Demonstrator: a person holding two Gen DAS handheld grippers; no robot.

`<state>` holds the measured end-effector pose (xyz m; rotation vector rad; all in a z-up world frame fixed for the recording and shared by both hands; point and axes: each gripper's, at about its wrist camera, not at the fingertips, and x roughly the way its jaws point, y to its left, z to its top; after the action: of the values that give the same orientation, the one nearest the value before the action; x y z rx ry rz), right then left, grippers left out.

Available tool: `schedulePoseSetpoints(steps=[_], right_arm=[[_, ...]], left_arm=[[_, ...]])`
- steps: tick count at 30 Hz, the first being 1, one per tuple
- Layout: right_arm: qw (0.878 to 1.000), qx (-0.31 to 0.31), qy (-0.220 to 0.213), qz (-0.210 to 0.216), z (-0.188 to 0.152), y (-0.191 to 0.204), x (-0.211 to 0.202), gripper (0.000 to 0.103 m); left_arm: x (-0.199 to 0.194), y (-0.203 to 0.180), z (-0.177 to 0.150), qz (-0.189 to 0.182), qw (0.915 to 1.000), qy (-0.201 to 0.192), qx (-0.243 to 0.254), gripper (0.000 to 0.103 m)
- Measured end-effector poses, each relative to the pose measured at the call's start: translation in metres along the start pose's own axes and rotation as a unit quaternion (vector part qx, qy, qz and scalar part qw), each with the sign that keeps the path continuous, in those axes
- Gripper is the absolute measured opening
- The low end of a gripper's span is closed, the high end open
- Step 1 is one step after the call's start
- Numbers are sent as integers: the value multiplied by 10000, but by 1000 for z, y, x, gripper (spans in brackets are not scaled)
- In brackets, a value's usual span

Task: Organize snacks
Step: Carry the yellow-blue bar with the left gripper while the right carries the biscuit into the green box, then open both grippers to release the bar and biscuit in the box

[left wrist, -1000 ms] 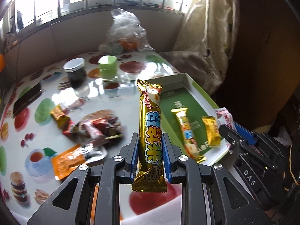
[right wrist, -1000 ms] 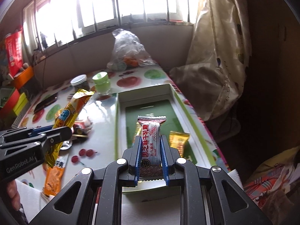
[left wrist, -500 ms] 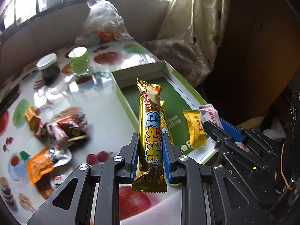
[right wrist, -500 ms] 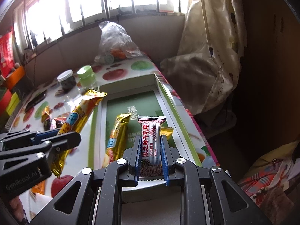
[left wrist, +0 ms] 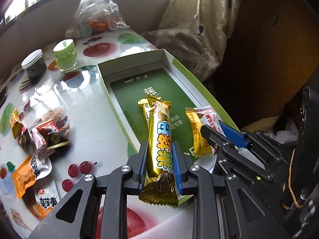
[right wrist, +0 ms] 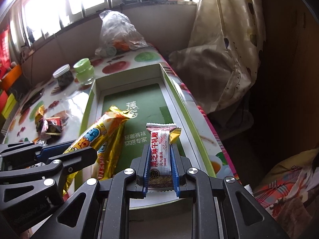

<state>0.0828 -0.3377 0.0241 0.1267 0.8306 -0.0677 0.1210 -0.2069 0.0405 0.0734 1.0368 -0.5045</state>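
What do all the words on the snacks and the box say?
"米老头": gold snack bar held in the left gripper.
"黑芝麻牛轧糖": white nougat candy held in the right gripper; its smaller print is too small to read.
"轻奢裤袜 穿搭专家": green floor of the box.
"魔芋爽": white and orange packet on the table.
The loose wrappers are too blurred to read.

Left tool (left wrist: 160, 165): gripping gold snack bar (left wrist: 160, 149) over box (left wrist: 119, 117).
Right tool (left wrist: 217, 131): holding white candy (left wrist: 207, 117).
Desk (left wrist: 89, 107): carrying loose snacks (left wrist: 42, 135).
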Motion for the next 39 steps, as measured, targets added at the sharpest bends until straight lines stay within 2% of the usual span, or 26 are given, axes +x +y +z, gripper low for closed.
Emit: schedulePoseSetpoints(steps=[7, 13, 20, 23, 26, 34, 39], right_arm=[[10000, 1, -7, -3, 1, -3, 3, 19], [10000, 47, 1, -62, 1, -5, 3, 27], [9998, 140, 10, -152, 0, -8, 2, 35], [9998, 122, -19, -157, 0, -6, -2, 36], [9997, 119, -52, -204, 0, -5, -5, 40], [9994, 108, -203, -257, 1, 0, -19, 40], [9990, 118, -419, -118, 5, 8, -37, 40]], left_arm=[[7, -2, 1, -83, 9999, 93, 3, 24], [11, 0, 2, -104, 9998, 163, 7, 26], [1, 4, 3, -245, 9997, 21, -54, 38], [-6, 4, 3, -187, 9998, -65, 3, 44], [-11, 8, 2, -238, 9996, -95, -73, 47], [-32, 20, -4, -112, 9995, -295, -54, 47], [-50, 46, -14, 99, 9988, -439, -201, 47]])
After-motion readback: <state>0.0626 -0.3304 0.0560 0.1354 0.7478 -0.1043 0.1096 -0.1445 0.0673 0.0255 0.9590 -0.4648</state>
